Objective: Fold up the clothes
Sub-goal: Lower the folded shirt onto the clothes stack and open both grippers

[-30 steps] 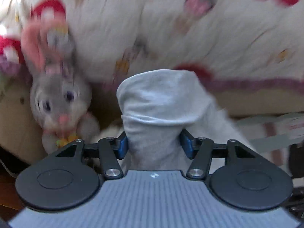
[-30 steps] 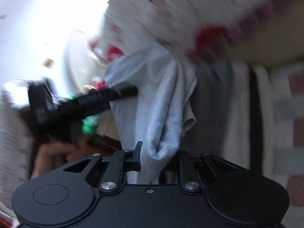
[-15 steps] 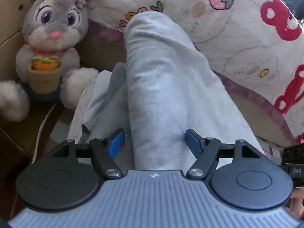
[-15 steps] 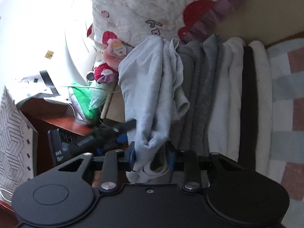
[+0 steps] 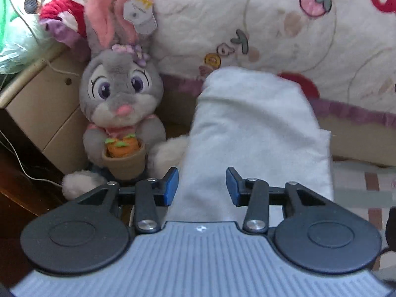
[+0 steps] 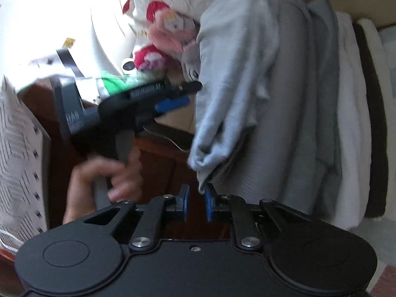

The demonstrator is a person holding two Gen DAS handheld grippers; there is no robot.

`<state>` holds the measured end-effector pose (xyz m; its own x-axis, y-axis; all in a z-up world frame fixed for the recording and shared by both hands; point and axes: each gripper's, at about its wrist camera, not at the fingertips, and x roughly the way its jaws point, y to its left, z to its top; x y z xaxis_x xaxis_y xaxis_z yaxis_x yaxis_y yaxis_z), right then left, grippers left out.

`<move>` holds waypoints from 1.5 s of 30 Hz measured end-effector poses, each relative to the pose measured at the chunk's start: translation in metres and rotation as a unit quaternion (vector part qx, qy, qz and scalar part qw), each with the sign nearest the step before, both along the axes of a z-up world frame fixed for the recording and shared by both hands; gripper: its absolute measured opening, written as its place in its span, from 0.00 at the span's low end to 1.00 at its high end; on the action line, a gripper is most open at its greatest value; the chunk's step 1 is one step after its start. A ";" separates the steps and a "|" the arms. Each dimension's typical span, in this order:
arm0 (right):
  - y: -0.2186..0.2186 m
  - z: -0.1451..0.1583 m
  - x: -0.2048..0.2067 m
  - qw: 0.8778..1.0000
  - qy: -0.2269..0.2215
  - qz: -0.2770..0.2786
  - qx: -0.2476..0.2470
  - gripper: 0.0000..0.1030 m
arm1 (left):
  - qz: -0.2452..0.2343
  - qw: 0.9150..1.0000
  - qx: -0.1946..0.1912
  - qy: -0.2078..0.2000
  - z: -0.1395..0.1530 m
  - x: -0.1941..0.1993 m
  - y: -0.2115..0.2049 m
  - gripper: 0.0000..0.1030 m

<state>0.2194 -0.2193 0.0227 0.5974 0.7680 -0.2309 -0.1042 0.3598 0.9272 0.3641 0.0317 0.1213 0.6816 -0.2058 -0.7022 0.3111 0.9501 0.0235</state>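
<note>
Two tongs are near one light gray shirt (image 6: 227,69): the left tongs (image 5: 201,183) are spread wide with the shirt lying between the blue tips and not squeezed, and the right tongs (image 6: 196,204) are let go too, with a small gap and only a shirt corner just above them. With nothing pinching it, the shirt could slide off the pile of folded clothes (image 6: 321,113) and come undone, or bump the toy bunny (image 5: 118,104) at 9 o'clock. Its long side runs from 6 o'clock up to 12 o'clock, toward the strawberry blanket (image 5: 284,29).
</note>
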 end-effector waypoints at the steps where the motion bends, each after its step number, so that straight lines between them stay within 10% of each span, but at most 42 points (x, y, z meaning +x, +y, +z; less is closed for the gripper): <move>1: -0.004 -0.004 -0.004 1.000 -0.003 0.003 -0.004 0.20 | -0.010 1.000 -0.025 -0.014 0.004 -0.005 0.002 0.40; 6: -0.033 0.005 -0.021 0.994 -0.074 -0.012 -0.075 0.36 | -0.057 0.997 -0.036 -0.032 0.009 0.004 -0.017 0.45; 10: -0.071 0.029 -0.014 0.985 -0.120 -0.059 -0.105 0.44 | -0.089 0.991 -0.080 0.062 -0.024 0.002 -0.023 0.44; 12: -0.091 0.041 -0.008 0.985 -0.113 -0.065 -0.110 0.49 | -0.118 0.991 -0.051 0.029 -0.036 -0.027 -0.025 0.44; 17: -0.104 0.078 -0.003 0.940 -0.142 -0.101 -0.295 0.51 | -0.114 0.988 -0.102 -0.025 -0.061 -0.065 -0.006 0.44; 27: -0.093 0.078 0.091 0.956 -0.154 -0.103 -0.228 0.90 | -0.100 0.983 -0.144 -0.059 -0.067 -0.077 -0.002 0.44; 31: -0.061 0.064 0.169 0.951 -0.118 -0.004 -0.286 0.70 | -0.079 0.985 -0.136 -0.068 -0.067 -0.081 -0.026 0.40; 33: -0.070 0.066 0.168 0.954 -0.127 -0.019 -0.270 0.12 | -0.074 0.988 -0.115 -0.077 -0.060 -0.091 -0.034 0.40; 38: -0.087 0.072 0.139 0.940 -0.128 -0.098 -0.300 0.11 | 0.050 0.992 -0.072 -0.091 -0.054 -0.124 -0.017 0.43; 45: -0.077 0.069 0.132 0.923 -0.111 -0.103 -0.354 0.23 | 0.079 0.994 -0.010 -0.076 -0.069 -0.125 -0.030 0.43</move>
